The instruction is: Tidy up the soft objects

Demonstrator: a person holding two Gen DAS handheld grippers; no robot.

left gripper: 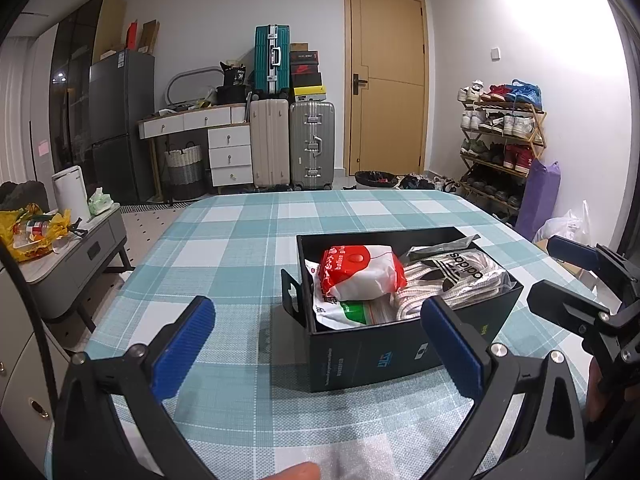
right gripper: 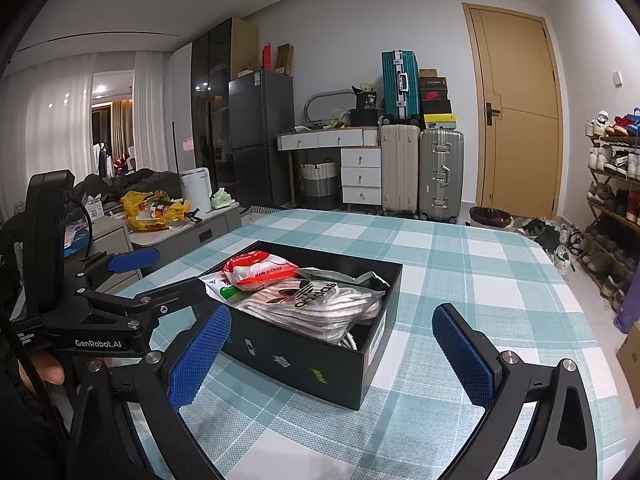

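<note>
A black open box (left gripper: 384,350) (right gripper: 304,356) stands on the checked tablecloth. Inside lie a red-and-white soft packet (left gripper: 362,274) (right gripper: 258,270), a green-and-white packet (left gripper: 344,314) beneath it, and a clear Adidas bag of white fabric (left gripper: 452,282) (right gripper: 316,304). My left gripper (left gripper: 318,344) is open and empty, just before the box's near wall. My right gripper (right gripper: 332,354) is open and empty, straddling the box's near corner. The right gripper also shows at the right edge of the left wrist view (left gripper: 576,276), and the left gripper at the left of the right wrist view (right gripper: 132,276).
The table (left gripper: 240,240) (right gripper: 480,280) carries a teal and white checked cloth. A grey side table (left gripper: 76,248) with yellow bags stands at the left. Suitcases (left gripper: 292,144), a drawer unit and a door are at the back, and a shoe rack (left gripper: 500,140) is at the right.
</note>
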